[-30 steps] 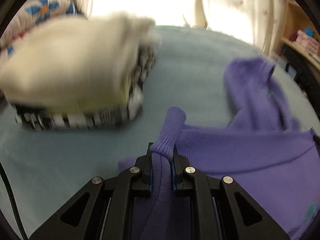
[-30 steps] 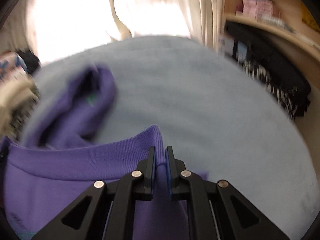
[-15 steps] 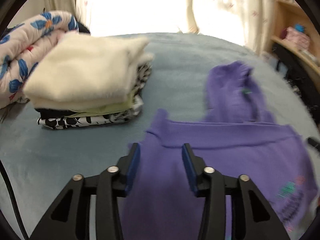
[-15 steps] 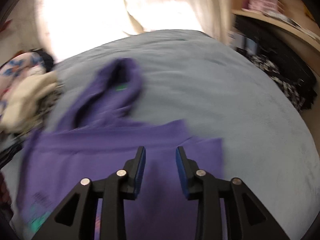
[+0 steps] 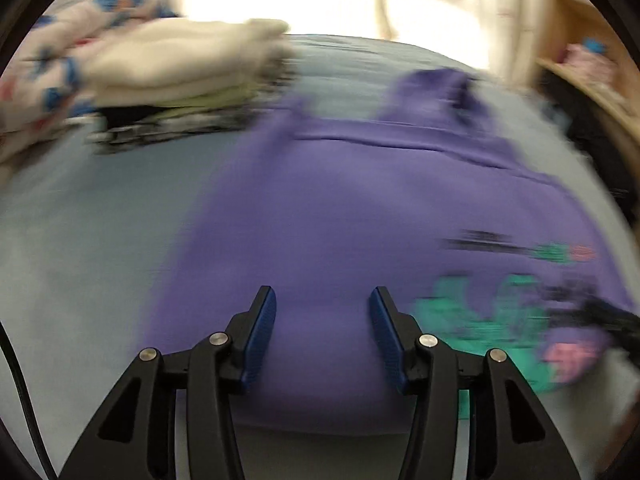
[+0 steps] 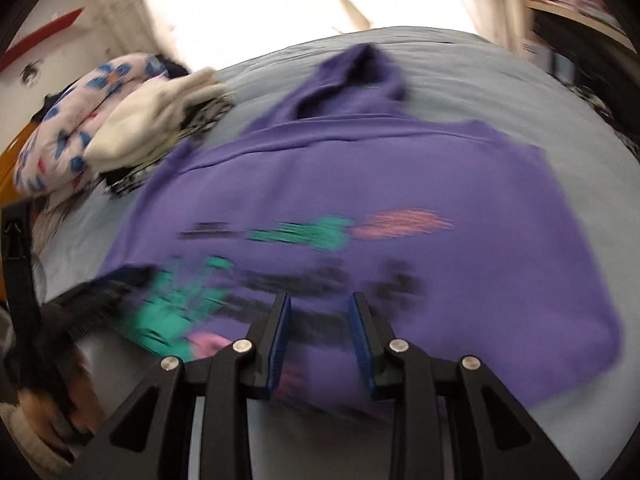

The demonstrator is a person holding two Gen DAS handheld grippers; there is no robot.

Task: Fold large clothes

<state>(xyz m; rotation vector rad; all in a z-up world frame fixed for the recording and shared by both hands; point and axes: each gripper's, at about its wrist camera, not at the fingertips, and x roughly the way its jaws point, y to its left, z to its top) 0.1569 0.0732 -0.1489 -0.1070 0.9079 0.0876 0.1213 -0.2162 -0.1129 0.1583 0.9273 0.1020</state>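
A purple hoodie [image 6: 400, 184] lies spread flat on the pale blue bed [image 6: 500, 80], its hood [image 6: 356, 76] at the far end and the printed front – green, pink and black marks, too blurred to read – facing up.

The left gripper [image 5: 322, 308] hangs over the plain part of the hoodie [image 5: 320, 208] with its blue pads [image 5: 260, 332] well apart and nothing between them. The right gripper [image 6: 319, 312] hangs over the print; its jaws are closing, though the gap is clear and the pads [image 6: 280, 336] press on nothing (the cloth only shows behind them).

At the left edge of the right wrist view, a hand [image 6: 48, 412] holds the other black tool.

To the left of the hoodie stands a stack of folded clothes [image 5: 180, 80] with a cream piece on top, and just beyond it a quilt with blue flowers [image 6: 80, 120].
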